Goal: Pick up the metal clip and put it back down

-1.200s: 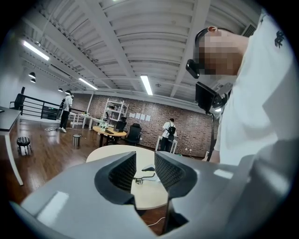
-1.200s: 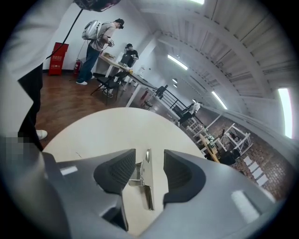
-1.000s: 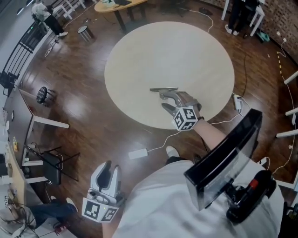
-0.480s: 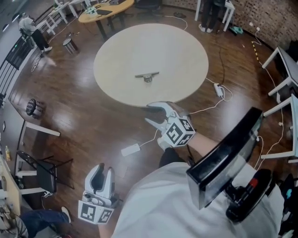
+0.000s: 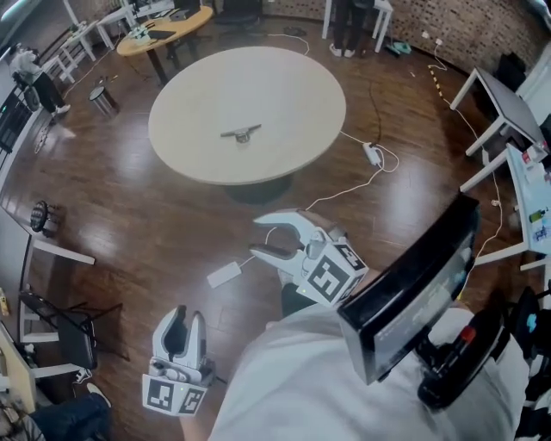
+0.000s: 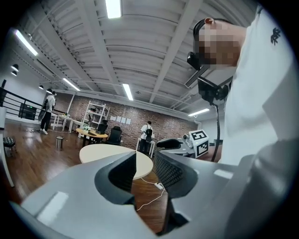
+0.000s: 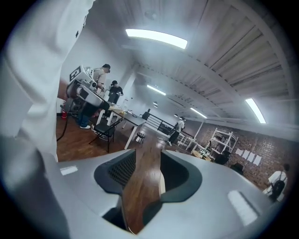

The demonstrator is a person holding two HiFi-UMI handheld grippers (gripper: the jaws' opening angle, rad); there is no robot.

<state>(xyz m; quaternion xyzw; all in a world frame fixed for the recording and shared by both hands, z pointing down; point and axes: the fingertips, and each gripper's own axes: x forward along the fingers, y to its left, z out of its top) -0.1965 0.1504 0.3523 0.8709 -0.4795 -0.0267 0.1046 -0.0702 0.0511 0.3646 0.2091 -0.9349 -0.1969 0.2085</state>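
Note:
The metal clip [image 5: 241, 133] lies flat on the round beige table [image 5: 267, 86], left of its middle, with nothing touching it. My right gripper [image 5: 274, 237] hangs over the dark wood floor, well short of the table's near edge; it is open and empty, its jaws pointing left. In the right gripper view the right gripper [image 7: 145, 161] shows only floor between its jaws. My left gripper [image 5: 186, 320] is held low at my left side, pointing up the frame. The left gripper [image 6: 145, 161] has a narrow gap with the table [image 6: 103, 151] behind it, and holds nothing.
A white power adapter [image 5: 225, 275] and its cable lie on the floor between me and the table. A power strip [image 5: 372, 153] sits right of the table. Farther off are a wooden table [image 5: 164, 21], a bin [image 5: 103, 99], a chair [image 5: 60, 323] and white desks [image 5: 504, 99].
One second ago my right gripper was at the clip on the table. It has since drawn back toward my body, open and empty, while the clip stays on the table.

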